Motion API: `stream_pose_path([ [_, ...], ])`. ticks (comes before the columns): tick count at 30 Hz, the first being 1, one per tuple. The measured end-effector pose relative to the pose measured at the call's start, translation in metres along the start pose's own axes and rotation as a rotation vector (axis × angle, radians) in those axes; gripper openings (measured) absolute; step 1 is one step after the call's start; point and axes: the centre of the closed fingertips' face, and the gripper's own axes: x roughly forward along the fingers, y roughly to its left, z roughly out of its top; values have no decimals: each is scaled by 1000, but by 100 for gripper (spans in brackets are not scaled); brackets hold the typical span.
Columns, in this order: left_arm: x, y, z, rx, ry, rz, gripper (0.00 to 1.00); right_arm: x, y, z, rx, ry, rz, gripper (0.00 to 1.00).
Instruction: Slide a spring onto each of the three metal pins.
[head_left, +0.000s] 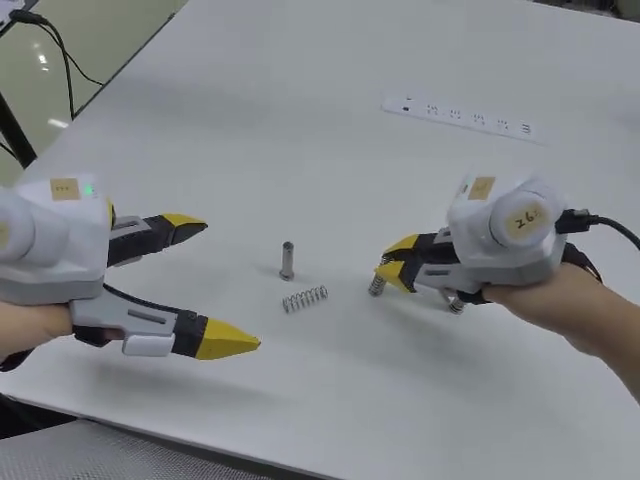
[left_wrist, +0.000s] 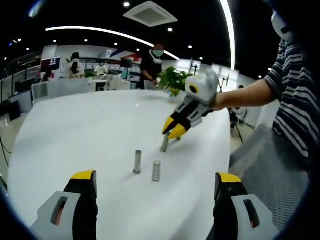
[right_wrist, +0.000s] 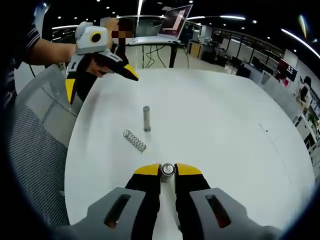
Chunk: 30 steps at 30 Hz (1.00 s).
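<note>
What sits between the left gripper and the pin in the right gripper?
A bare pin standing upright and a loose spring lying beside it, before the held pin; the left gripper view shows it.

pin (head_left: 287, 260) upright on table (head_left: 300, 120) | spring (head_left: 305, 298) just before it | second pin (head_left: 377, 285) right of it | power strip (head_left: 460, 116) behind

At centre right of the head view, the right claw (head_left: 387, 268) hides most of the pin (head_left: 377, 286) it clamps; a coiled lower end peeks out. A small metal piece (head_left: 456, 305) under its body is too hidden to identify. The left claw (head_left: 228, 284) is cut off by the left edge. The power strip (head_left: 462, 116) sockets, upper right, are too small to tell.
</note>
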Motion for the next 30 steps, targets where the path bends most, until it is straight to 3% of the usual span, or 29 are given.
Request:
stream_pose_path([
  [2, 0, 0, 0, 0, 1, 2, 95, 2, -2, -4, -27, 17, -7, 7],
  [19, 3, -7, 1, -4, -1, -11, 93, 1, -4, -5, -13, 20, -2, 9],
  [24, 3, -6, 2, -5, -4, -9, 94, -2, -4, 0, 8, -10, -7, 15],
  [30, 3, -7, 3, -2, -2, -12, 93, -12, -4, 6, 6, -35, -20, 14],
])
